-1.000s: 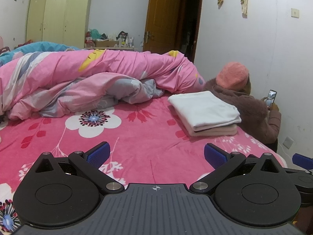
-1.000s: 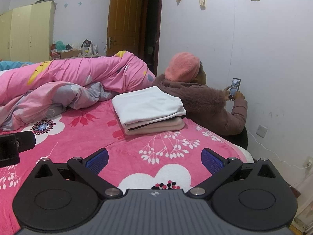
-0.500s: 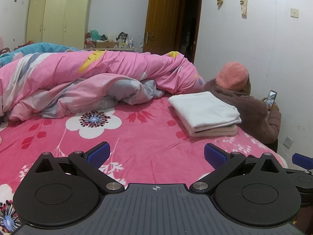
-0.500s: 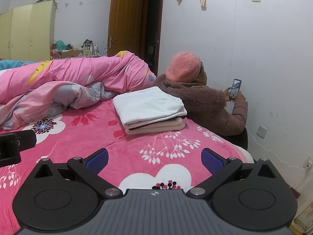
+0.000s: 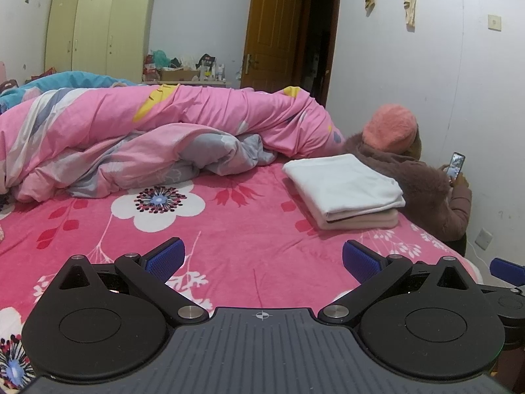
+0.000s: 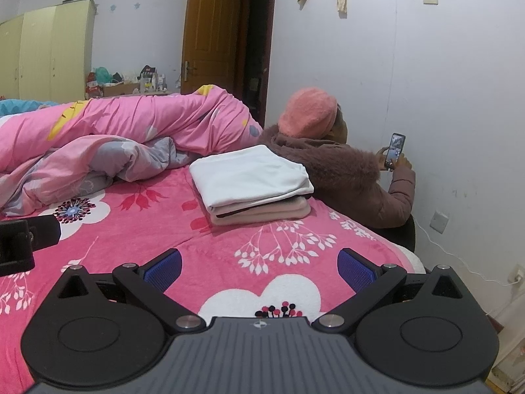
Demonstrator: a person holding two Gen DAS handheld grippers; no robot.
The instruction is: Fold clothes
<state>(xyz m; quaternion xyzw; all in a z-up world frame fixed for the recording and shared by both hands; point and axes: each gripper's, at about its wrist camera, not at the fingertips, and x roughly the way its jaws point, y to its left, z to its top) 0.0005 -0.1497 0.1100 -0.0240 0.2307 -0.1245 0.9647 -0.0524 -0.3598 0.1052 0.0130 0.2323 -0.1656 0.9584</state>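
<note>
**Two empty tools, one finished stack**

Both of your tools are spread wide and carry nothing. Your left tool (image 5: 261, 257) hangs over the near part of the bed (image 5: 229, 229), blue pads well apart, with only the pink flowered cover showing between them. Your right tool (image 6: 259, 264) is the same: wide, empty, low over the cover near the bed's right edge. In the left view, a blue pad tip of the right tool shows at the far right.

Farther out, the folded clothes (image 6: 251, 182) lie in a neat stack close to the right edge of the bed: a white piece on top, pinkish-beige ones under it, with a dark line between layers. The stack looks squared and settled, touching neither tool.

Beyond it, a rumpled pink quilt (image 5: 147, 138) is heaped across the far side of the bed. A seated person (image 6: 344, 170) is just beside the bed's right edge, looking at a phone (image 6: 395, 151).

You seem to be between garments, or done; no unfolded garment is in view. Your next move likely calls for bringing a fresh piece onto the open middle of the bed, spread flat, well apart from the stack.
</note>
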